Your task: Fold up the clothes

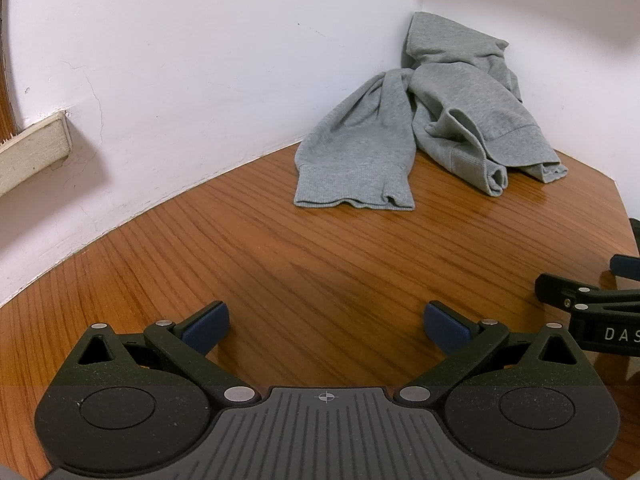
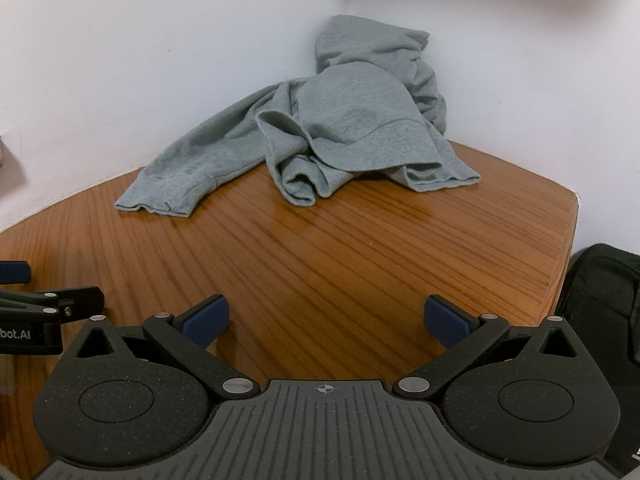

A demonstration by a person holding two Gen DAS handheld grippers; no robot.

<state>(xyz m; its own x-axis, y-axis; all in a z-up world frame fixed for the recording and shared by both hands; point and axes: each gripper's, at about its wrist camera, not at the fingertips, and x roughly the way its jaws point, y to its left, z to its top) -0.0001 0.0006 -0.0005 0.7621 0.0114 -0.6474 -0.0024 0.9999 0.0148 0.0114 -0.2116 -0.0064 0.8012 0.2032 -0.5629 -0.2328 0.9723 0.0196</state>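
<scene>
A crumpled grey sweatshirt (image 1: 432,120) lies heaped in the far corner of a wooden table (image 1: 320,264), partly leaning on the wall, one ribbed cuff spread toward me. The right wrist view shows the same sweatshirt (image 2: 320,132) ahead on the table (image 2: 340,248). My left gripper (image 1: 326,326) hovers over bare wood well short of the garment, open and holding nothing. My right gripper (image 2: 326,322) is also open and holds nothing, a similar distance back. Each gripper appears at the edge of the other's view: the right gripper (image 1: 600,300) and the left gripper (image 2: 40,304).
White walls meet in a corner behind the sweatshirt. A pale ledge (image 1: 32,152) juts from the left wall. The table's right edge (image 2: 568,240) drops off beside a black bag (image 2: 604,312). Bare wood lies between the grippers and the garment.
</scene>
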